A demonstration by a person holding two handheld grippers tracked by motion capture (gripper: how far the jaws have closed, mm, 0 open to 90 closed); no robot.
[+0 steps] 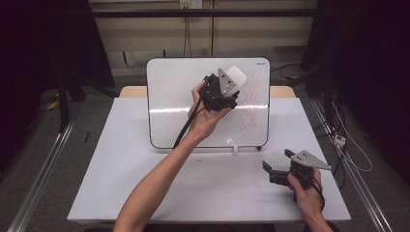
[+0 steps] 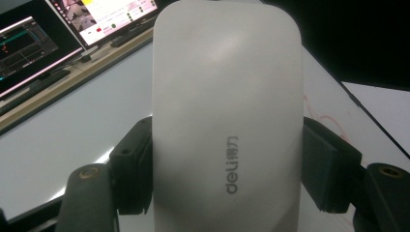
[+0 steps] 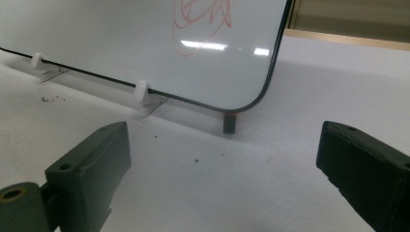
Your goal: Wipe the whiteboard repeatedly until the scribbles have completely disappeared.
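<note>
The left gripper (image 1: 231,83) is clamped across the sides of a white whiteboard eraser (image 2: 227,121), holding it against the upper right part of the whiteboard (image 1: 174,96), just left of the red scribble (image 1: 250,104). The eraser looks light and rigid, with a smooth plastic shell that could slip, so the hold across its narrow flanks near the lower half seems sensible. The board stands propped on clips and may tip under hard pressure. The right gripper (image 1: 278,170) rests near the table's (image 1: 145,193) front right corner, jaws apart and empty.
</note>
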